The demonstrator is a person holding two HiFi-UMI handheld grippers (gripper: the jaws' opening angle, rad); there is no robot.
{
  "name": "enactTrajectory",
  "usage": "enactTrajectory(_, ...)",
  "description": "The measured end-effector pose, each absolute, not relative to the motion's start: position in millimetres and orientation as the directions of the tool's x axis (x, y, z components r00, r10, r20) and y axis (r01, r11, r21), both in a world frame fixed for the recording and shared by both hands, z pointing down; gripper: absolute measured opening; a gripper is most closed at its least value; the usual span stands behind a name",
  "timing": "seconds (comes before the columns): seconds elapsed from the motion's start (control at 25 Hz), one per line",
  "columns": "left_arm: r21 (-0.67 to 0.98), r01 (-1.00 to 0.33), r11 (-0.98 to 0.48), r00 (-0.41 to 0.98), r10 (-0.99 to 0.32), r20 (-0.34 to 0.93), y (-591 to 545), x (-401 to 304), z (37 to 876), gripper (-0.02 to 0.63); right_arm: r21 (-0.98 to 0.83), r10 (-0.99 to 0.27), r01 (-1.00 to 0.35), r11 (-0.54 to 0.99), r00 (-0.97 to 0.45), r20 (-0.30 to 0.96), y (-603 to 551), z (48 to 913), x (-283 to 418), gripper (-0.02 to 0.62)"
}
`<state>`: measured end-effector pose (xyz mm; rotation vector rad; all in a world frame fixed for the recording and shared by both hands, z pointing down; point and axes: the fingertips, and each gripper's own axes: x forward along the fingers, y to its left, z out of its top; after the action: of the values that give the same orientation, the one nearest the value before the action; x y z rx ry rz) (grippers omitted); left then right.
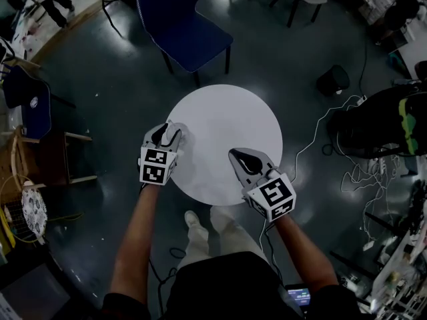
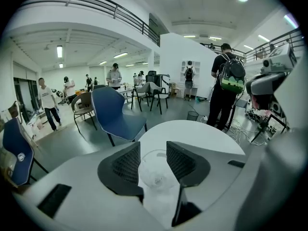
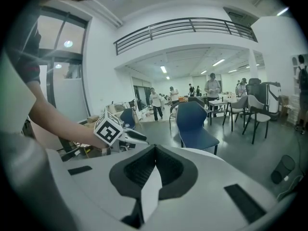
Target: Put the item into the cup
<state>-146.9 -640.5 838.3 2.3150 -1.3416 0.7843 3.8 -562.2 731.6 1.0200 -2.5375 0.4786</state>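
1. Your left gripper [image 1: 165, 133] is released, jaws apart, at the left edge of the round white table [image 1: 227, 119].
2. The clear cup [image 2: 154, 170] stands on the table between those jaws.
3. Your right gripper [image 1: 241, 157], over the table's near right edge, is clenched, with nothing visible between its jaws.

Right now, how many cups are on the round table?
1. A clear cup stands near the left edge of the white table, between the left tool's jaws. No other shows, though the right tool covers some tabletop.
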Motion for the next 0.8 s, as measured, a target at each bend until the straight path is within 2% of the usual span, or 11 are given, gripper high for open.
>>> enactTrajectory(0.4, 0.027, -0.870, -0.493, 0.420, -0.710, 0.566, -628, -147, 799, 0.162, -0.152, -0.600, -0.705, 0.693, -0.680, 0.421, -551, 711, 0, 0.017)
enactTrajectory(0.8, -0.024, -0.862, -0.507, 0.425, -0.747, 0.512, -616, -155, 743, 0.084, -0.136, -0.628, -0.706, 0.695, -0.688, 0.364, -547, 670, -6, 0.017)
